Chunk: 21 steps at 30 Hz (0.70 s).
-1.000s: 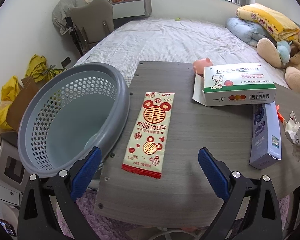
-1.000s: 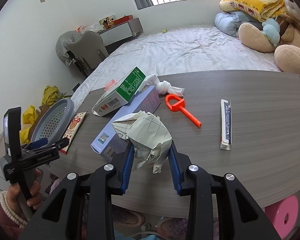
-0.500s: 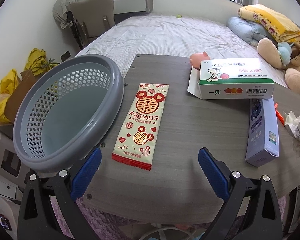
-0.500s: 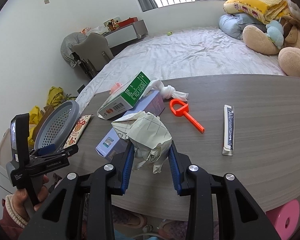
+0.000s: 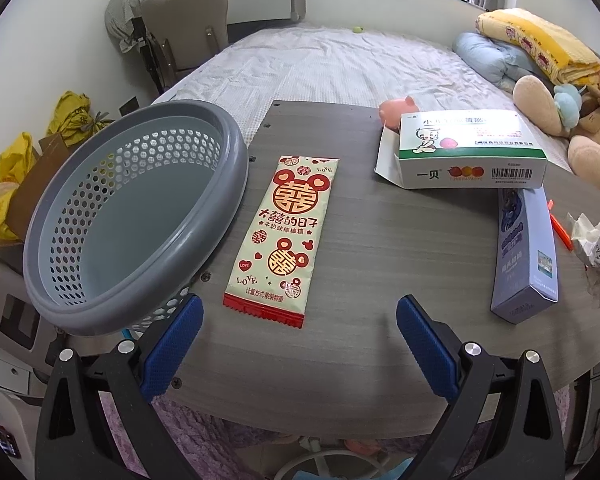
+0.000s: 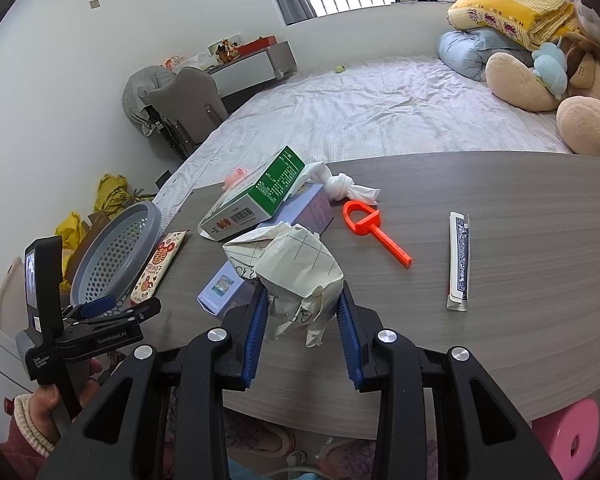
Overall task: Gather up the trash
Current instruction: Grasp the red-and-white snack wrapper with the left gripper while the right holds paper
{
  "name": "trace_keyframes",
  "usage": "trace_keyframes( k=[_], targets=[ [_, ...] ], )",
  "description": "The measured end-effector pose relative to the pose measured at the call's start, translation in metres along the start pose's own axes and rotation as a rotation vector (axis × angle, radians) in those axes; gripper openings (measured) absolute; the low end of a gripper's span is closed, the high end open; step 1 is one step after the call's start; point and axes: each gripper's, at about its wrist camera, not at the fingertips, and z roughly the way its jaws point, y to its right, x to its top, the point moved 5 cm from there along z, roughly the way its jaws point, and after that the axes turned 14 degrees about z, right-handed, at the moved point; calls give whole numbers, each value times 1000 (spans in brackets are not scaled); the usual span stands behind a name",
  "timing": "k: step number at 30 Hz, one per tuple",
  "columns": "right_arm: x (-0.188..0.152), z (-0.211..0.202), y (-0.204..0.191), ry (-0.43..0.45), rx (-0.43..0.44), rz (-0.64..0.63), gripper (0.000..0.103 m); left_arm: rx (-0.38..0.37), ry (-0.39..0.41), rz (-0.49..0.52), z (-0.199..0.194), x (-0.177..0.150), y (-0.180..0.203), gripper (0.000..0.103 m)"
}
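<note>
- Left wrist view: low at the table (image 5: 364, 248) end, facing the bed (image 5: 340, 64), close to the basket (image 5: 220, 216)
- Right wrist view: higher, at the table's long edge
- Both show basket, boxes, bed

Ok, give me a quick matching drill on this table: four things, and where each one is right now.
Things:
1. crumpled white paper ball
2. red-and-cream candy wrapper
3. green-and-white medicine box
4. grey perforated plastic basket

Places:
A. at the table's left edge
B. lying flat beside the basket
C. clamped in the right gripper
D. resting on the long lavender box

Pairs: 1-C, 2-B, 3-D, 4-A
</note>
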Motion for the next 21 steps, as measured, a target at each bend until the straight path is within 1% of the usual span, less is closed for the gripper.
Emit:
trace_keyframes(
  k=[21],
  targets=[
    [0,10,-5,-17,-29,-8,33,-9,-20,1,17,-2,-7,96]
  ],
)
